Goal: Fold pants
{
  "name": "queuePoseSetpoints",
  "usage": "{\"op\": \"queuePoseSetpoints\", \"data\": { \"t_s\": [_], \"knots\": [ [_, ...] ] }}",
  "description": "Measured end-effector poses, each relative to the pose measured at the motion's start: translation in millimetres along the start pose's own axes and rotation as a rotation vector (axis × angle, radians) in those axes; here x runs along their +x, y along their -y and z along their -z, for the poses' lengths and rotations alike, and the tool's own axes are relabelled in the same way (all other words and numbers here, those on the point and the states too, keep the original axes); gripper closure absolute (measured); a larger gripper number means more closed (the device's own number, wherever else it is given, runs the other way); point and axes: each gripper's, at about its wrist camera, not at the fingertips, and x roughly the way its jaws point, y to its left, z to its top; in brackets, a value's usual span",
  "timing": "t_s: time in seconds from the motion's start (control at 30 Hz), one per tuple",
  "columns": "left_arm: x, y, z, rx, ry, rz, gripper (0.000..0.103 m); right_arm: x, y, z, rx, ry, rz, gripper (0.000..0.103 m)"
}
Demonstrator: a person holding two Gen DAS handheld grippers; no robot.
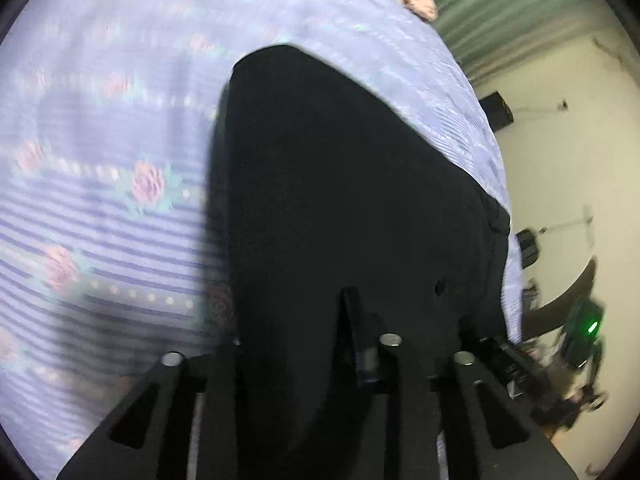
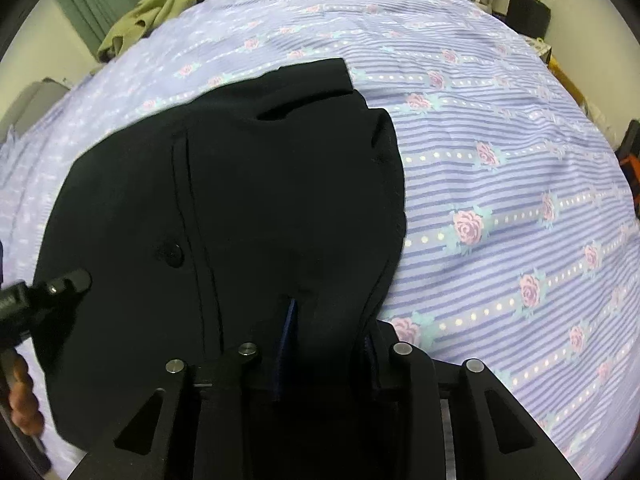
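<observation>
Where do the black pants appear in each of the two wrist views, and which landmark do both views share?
Left wrist view: the black pants fill the centre and lower middle, reaching down between the fingers of the left gripper.
Right wrist view: they cover the centre and left, reaching down to the right gripper.
Shared landmark: the striped purple bedsheet with roses under the pants.

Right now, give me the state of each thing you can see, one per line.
Black pants: partly folded on the bed, near edge pinched by both grippers.
Left gripper: shut on the pants.
Right gripper: shut on the pants.
Floral bedsheet: spread flat.
Green garment: crumpled at the far edge.
</observation>
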Motion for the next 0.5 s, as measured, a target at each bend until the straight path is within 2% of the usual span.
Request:
{"op": "queuePoseSetpoints", "data": {
  "t_s": [0.07,0.17,0.27,0.4,0.5],
  "knots": [
    [-13,20,4,0.093,0.033,-0.062,0.088,-10,1,0,0.017,0.007,-0.019,0.079],
    [-36,49,13,0.219,0.068,-0.154,0.089,-37,-2,3,0.029,0.046,-0.057,0.083],
    [-57,75,27,0.329,0.095,-0.250,0.089,-62,-15,14,-0.020,0.075,-0.052,0.085],
    [-91,94,49,0.358,0.111,-0.278,0.089,-101,-33,44,-0.103,0.106,-0.043,0.085],
    [-122,111,74,0.353,0.125,-0.278,0.089,-134,-35,62,-0.112,0.120,-0.056,0.085]
  ]
}}
